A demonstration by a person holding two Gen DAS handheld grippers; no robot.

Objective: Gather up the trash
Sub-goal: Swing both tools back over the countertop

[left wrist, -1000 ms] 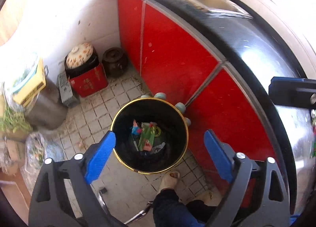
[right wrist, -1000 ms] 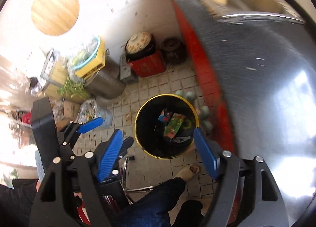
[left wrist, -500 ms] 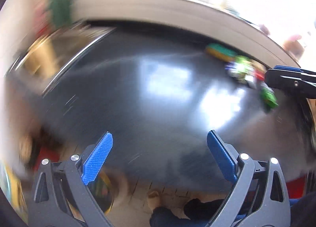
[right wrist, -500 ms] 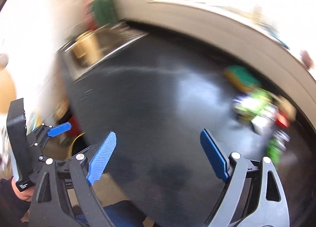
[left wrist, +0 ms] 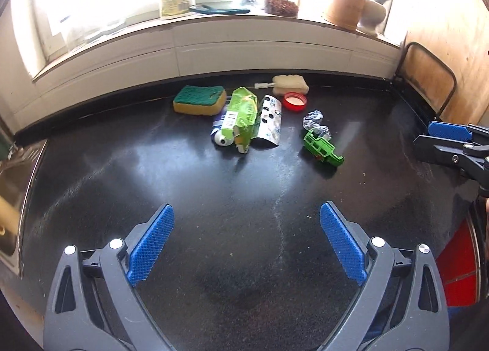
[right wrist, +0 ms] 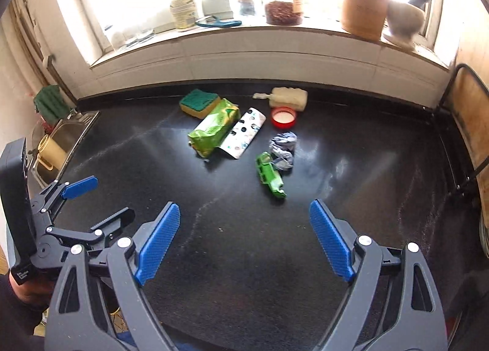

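**Grippers Poised Over Scattered Kitchen Litter**

While the litter waits in a loose cluster toward the back of the black countertop [left wrist: 244, 213], both hand-held grippers hang above the bare front of the surface, well apart from any of it. The left gripper [left wrist: 246, 247] has its blue-padded jaws spread wide and holds nothing; the right gripper [right wrist: 244, 239] is likewise wide open and empty, touching nothing. That spread looks like readiness for a first pick rather than a grasp under way.

The task's pieces lie together below the windowsill [left wrist: 232, 19]: a green wrapper [left wrist: 243, 115] draped partly over a small tube [left wrist: 220, 135], a spotted white wrapper [left wrist: 269, 122] just beside it, a crumpled foil ball [left wrist: 316, 123] touching a green plastic piece [left wrist: 322, 146], and a red lid [left wrist: 295, 101] nearer the wall. A green-topped sponge [left wrist: 200, 99] and a pale sponge [left wrist: 290, 84] sit against the backsplash, probably stored there as cleaning gear rather than rubbish. The sink [right wrist: 65, 134] lies at the left end of the counter.

Judging by position, the green plastic piece is the nearest target for the right gripper, the green wrapper for the left. No bin appears in either view.
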